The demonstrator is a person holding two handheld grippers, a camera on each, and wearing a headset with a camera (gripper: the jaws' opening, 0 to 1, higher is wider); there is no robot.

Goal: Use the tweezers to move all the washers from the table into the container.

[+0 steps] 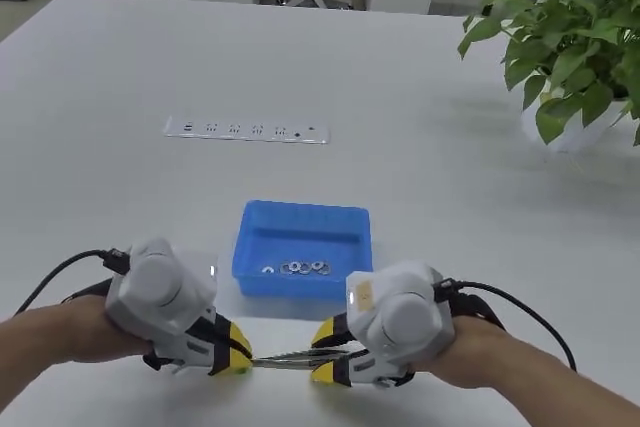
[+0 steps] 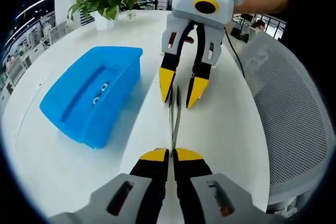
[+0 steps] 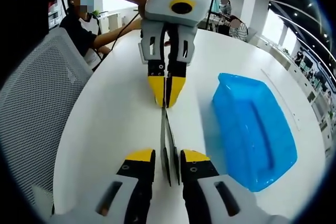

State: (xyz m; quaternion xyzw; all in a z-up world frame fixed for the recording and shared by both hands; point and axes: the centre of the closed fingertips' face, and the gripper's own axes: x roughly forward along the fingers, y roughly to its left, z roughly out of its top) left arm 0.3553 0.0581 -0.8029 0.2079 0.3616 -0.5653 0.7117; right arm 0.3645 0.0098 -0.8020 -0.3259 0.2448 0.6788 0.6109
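Both tongs sit low at the near edge of the white table (image 1: 450, 197), tips facing each other, with the tweezers (image 1: 285, 359) lying level between them. My left gripper (image 1: 240, 352) has its yellow jaws pressed together on the joined end of the tweezers. My right gripper (image 1: 326, 354) has its jaws spread, one on either side of the tweezers' two prongs; in the right gripper view there is a gap between each jaw and the prong beside it. The prongs stand slightly apart with nothing between them.

Just beyond the tongs stands the blue container (image 1: 300, 209), near the right gripper and beside it. Several washers (image 1: 305, 267) lie in a short row on its floor, close to the near wall, well apart from the tweezers' prongs. Farther back on the table lie a power strip (image 1: 245, 131) and a potted plant (image 1: 570, 47).
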